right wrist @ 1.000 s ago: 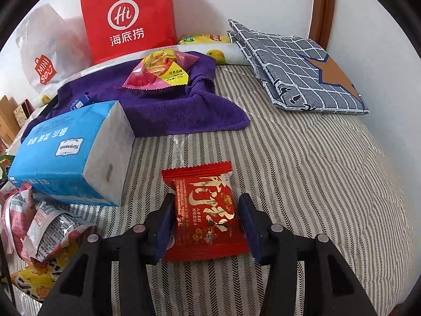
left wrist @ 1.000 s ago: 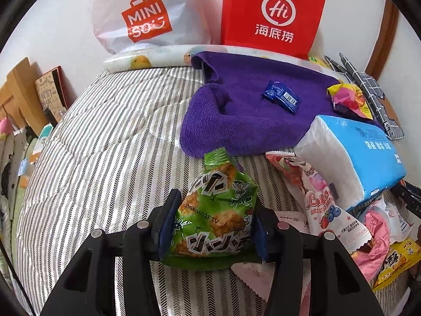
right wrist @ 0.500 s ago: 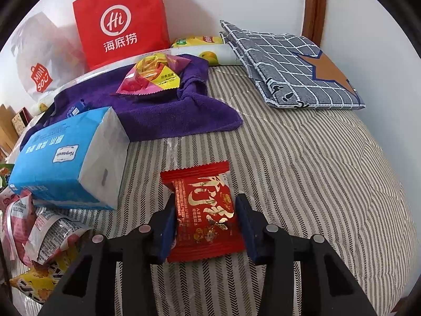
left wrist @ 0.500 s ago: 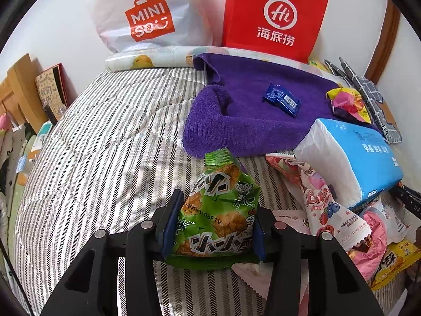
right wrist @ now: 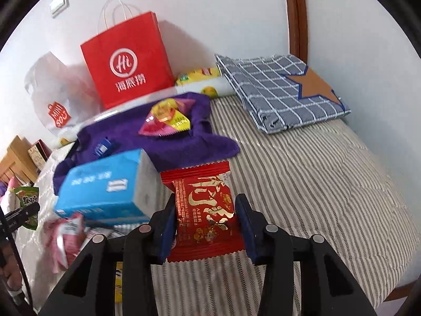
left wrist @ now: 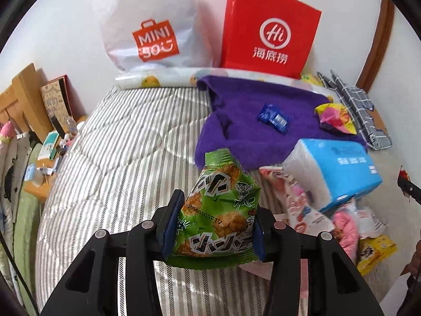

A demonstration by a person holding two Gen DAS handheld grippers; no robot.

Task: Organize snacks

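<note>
Left gripper [left wrist: 214,226] is clamped on the green snack bag [left wrist: 218,210], blue pads pressing both its sides; bag points up and away from the camera, its top seal tilted left, and I read it as clear of the striped bed cover [left wrist: 118,158]. Right gripper [right wrist: 208,226] is pinched on the red snack packet [right wrist: 205,210], pads tight on its left and right edges, packet roughly upright with both crimped ends free, over the cover. Its jaws have just been closing onto that packet. Ahead of both grippers I see the purple towel [left wrist: 250,121] spread on the bed with a small blue packet [left wrist: 275,117] near its middle and a pink-yellow packet [right wrist: 165,119] toward its right side. Blue tissue pack [left wrist: 334,168] sits just in front of the towel, overlapping its near edge. To the right of the left gripper, a loose heap of snacks: a strawberry-print packet [left wrist: 297,200] against the tissue pack, pink ones and a yellow one [left wrist: 376,252] beyond it. At the wall stand a red paper bag [left wrist: 268,31] and a white plastic bag [left wrist: 150,26], side by side. Folded grey checked cloth [right wrist: 279,89] lies at the far right of the bed, well apart from the towel. In the right wrist view the green bag shows at the far left edge, small.
</note>
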